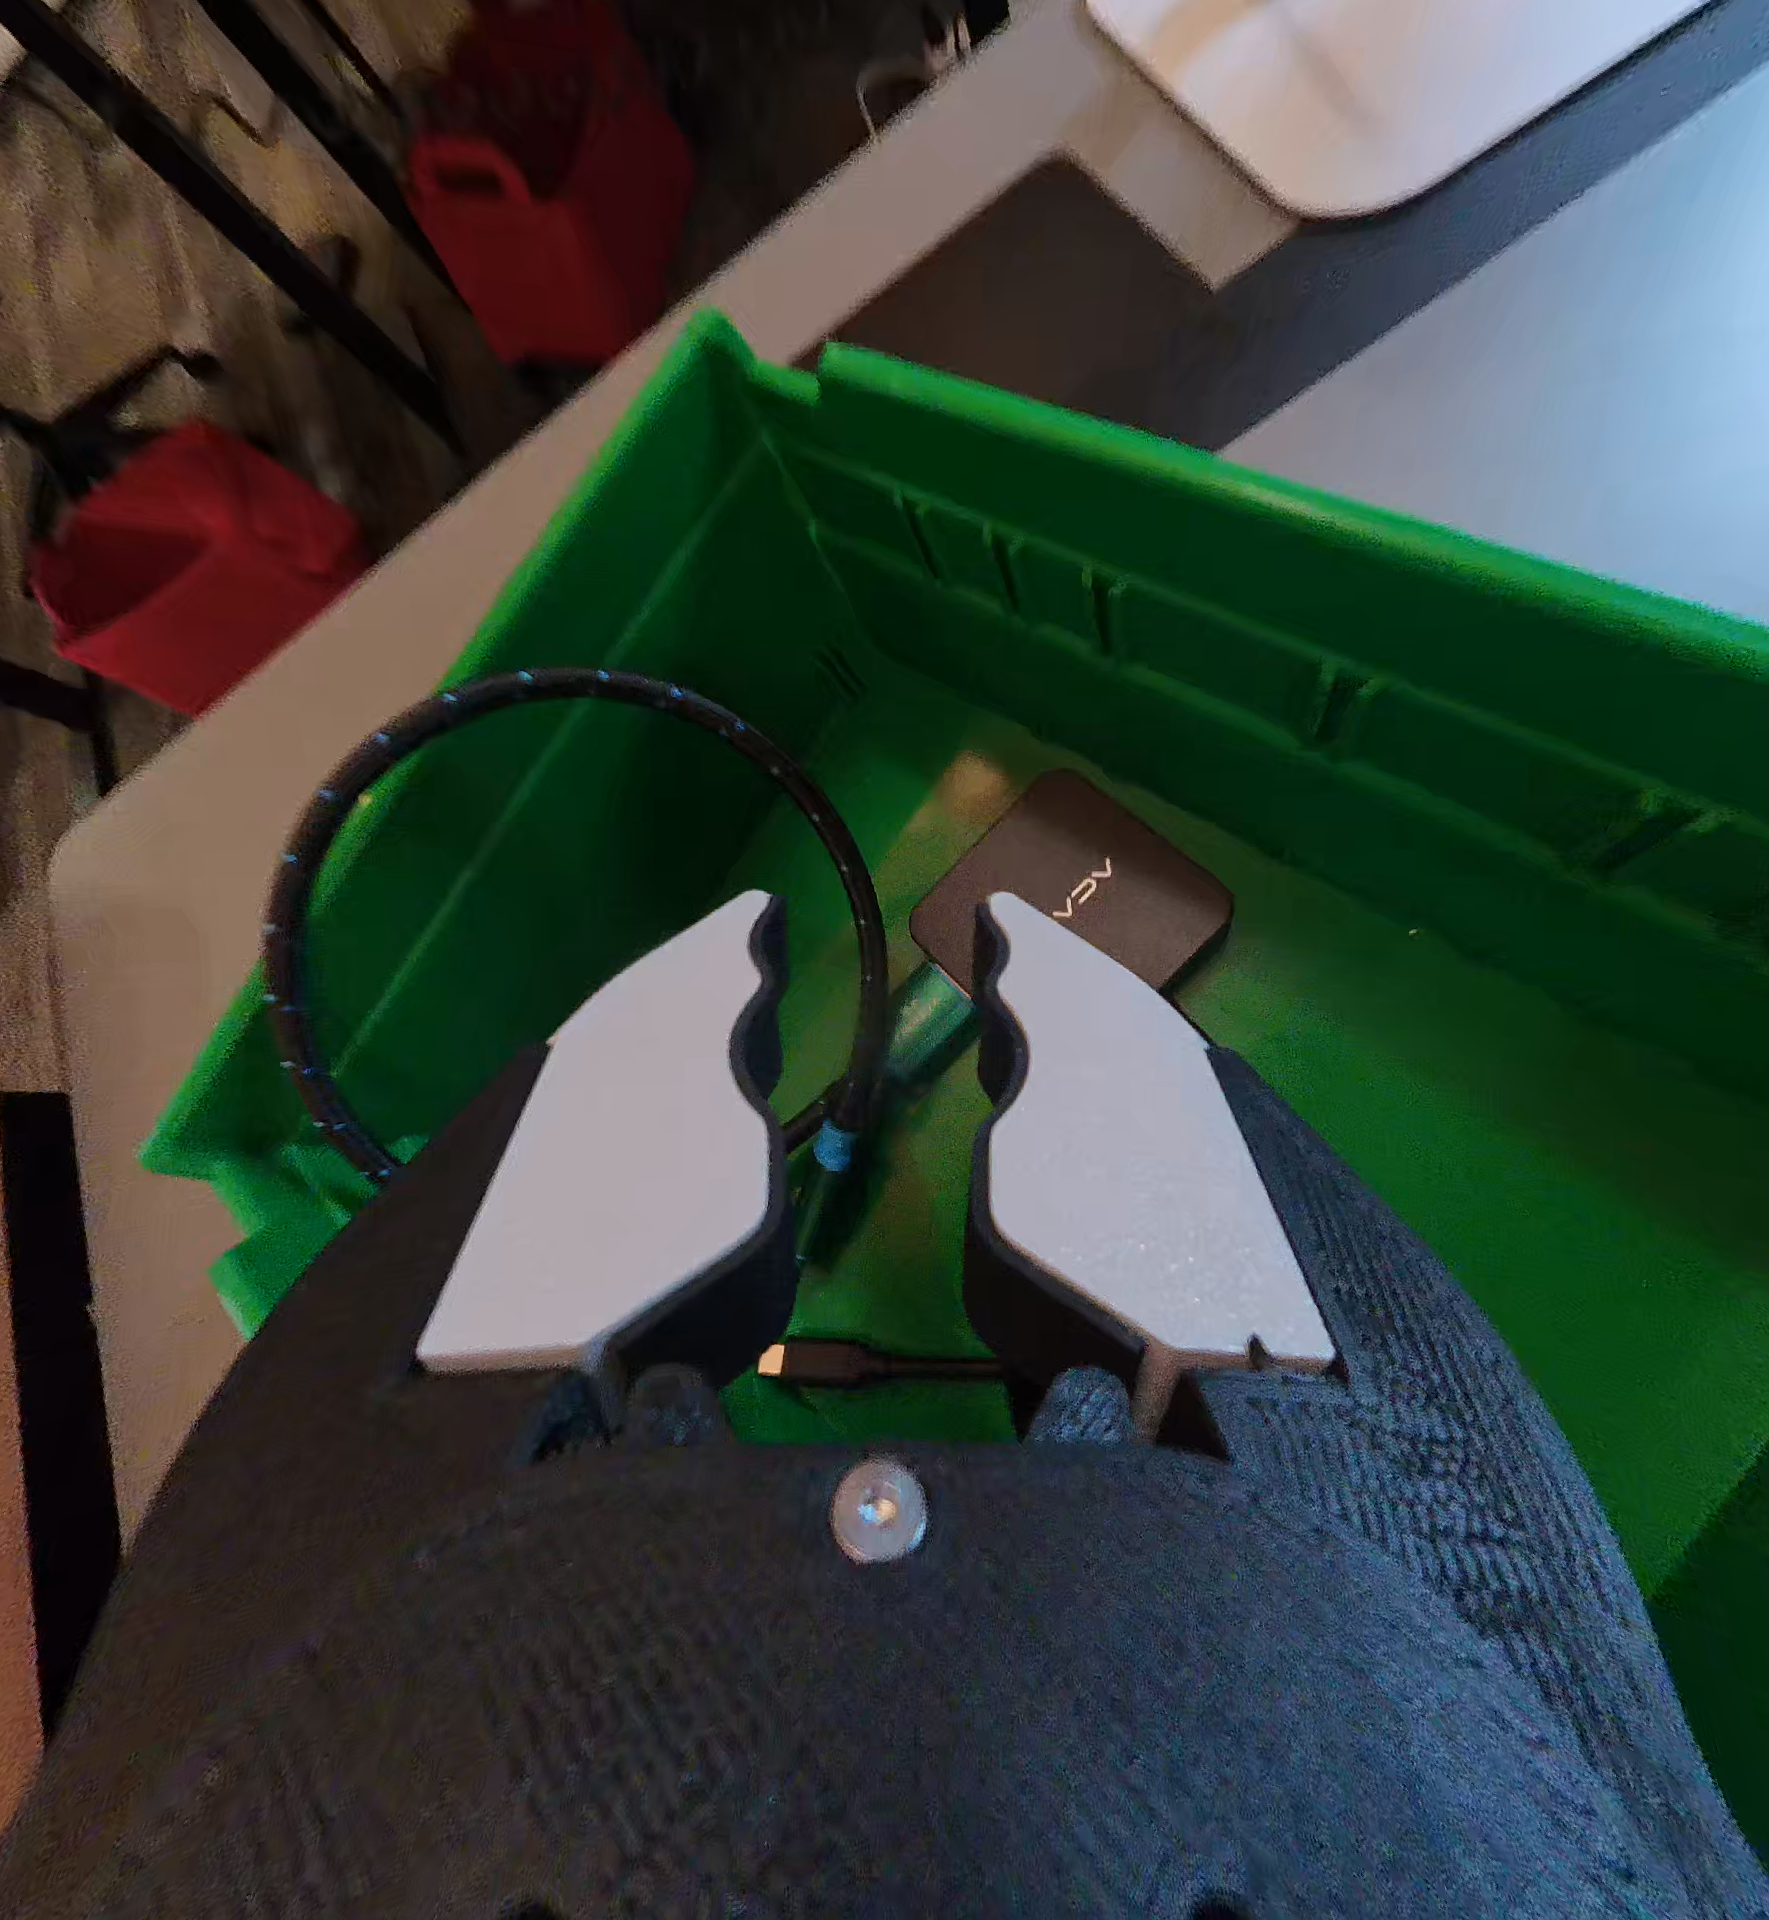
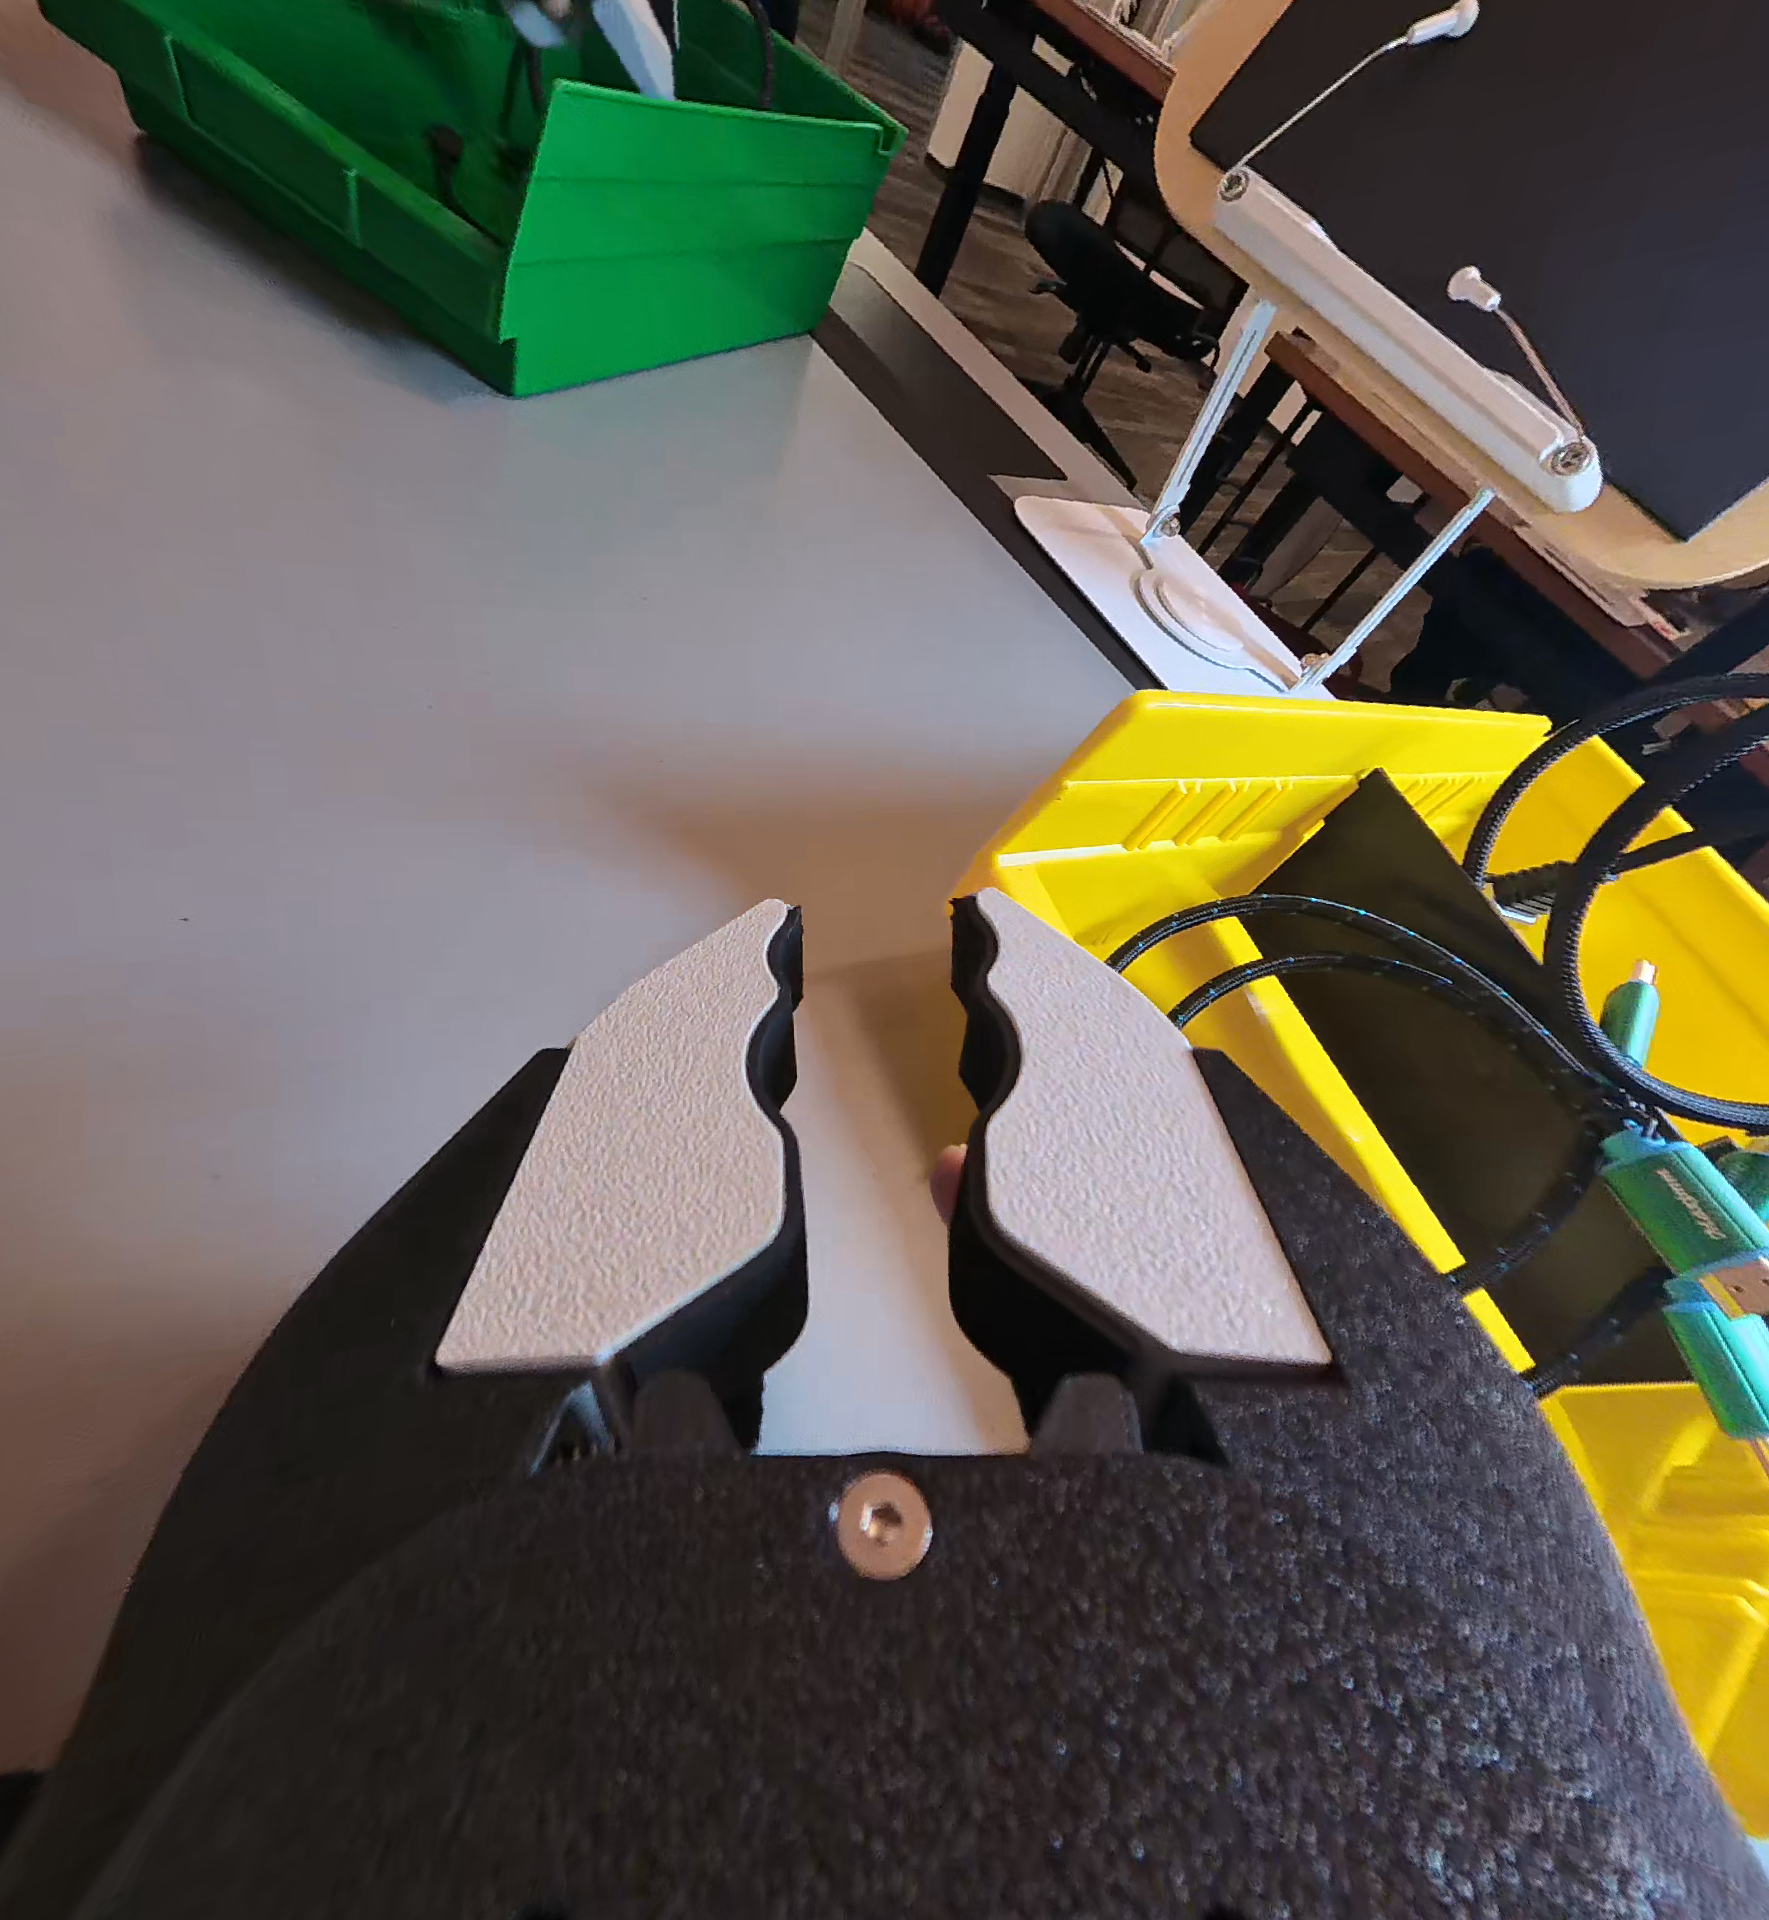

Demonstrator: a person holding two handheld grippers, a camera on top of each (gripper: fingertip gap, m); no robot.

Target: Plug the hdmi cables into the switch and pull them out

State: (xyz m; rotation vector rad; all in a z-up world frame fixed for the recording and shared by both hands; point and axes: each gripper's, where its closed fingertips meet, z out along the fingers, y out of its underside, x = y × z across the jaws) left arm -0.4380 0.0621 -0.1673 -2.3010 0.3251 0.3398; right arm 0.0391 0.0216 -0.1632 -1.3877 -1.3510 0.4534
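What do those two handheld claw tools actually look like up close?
Both match: the left gripper and right gripper have rough black printed bodies, a silver screw at centre, and two jaws faced with pale grey textured plates, edged by wavy black rubber pads.

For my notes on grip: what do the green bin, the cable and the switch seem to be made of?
Green bin: glossy moulded plastic, ribbed walls. Cable: black braided sleeve, woven blue flecks. Switch: matte dark shell, plastic or metal, unclear.

We see that the left gripper and right gripper share one build: a black, rough-textured printed body, two pale grey finger plates with wavy black inner pads, one silver screw at the centre.
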